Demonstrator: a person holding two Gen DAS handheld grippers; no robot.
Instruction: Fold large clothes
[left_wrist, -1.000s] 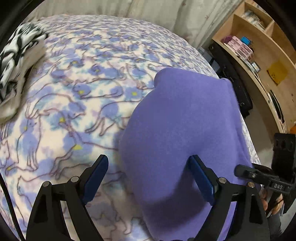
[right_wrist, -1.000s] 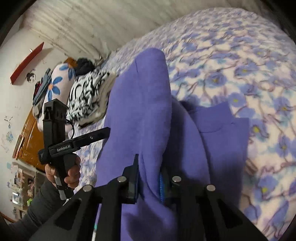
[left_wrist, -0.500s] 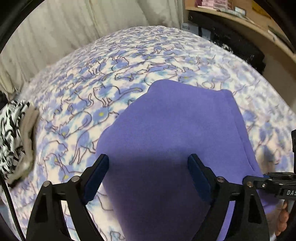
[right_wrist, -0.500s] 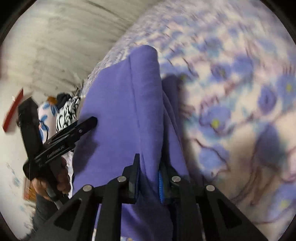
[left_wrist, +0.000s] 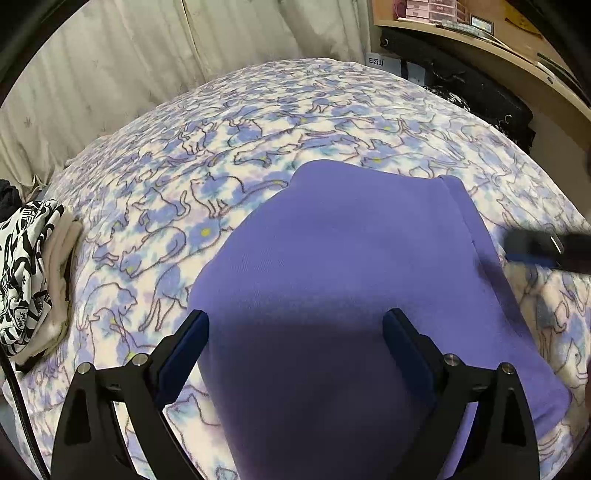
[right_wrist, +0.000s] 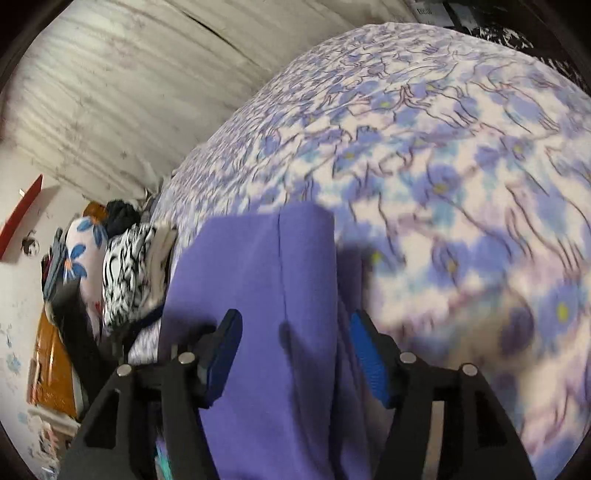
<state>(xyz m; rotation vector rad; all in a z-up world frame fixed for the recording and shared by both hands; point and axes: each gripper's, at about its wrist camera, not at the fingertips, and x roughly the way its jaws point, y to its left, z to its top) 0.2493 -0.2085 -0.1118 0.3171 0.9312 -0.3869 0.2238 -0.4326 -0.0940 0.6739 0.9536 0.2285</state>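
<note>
Purple fleece garment (left_wrist: 351, 266), folded on cat-print blanket (left_wrist: 221, 155). Right gripper (right_wrist: 295, 350) opening, releasing fold; left gripper (left_wrist: 295, 339) wide, empty, also opening. Withdraw straight, avoid snagging.

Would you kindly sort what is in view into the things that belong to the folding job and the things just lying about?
Belongs to the job:
- purple garment, folded on the cat-print blanket
- left gripper, opening above it
- right gripper, opening, the garment's edge between its pads

Lying about:
- black-and-white patterned cloth
- flower-print pillow
- black bag
- wooden shelf
</note>
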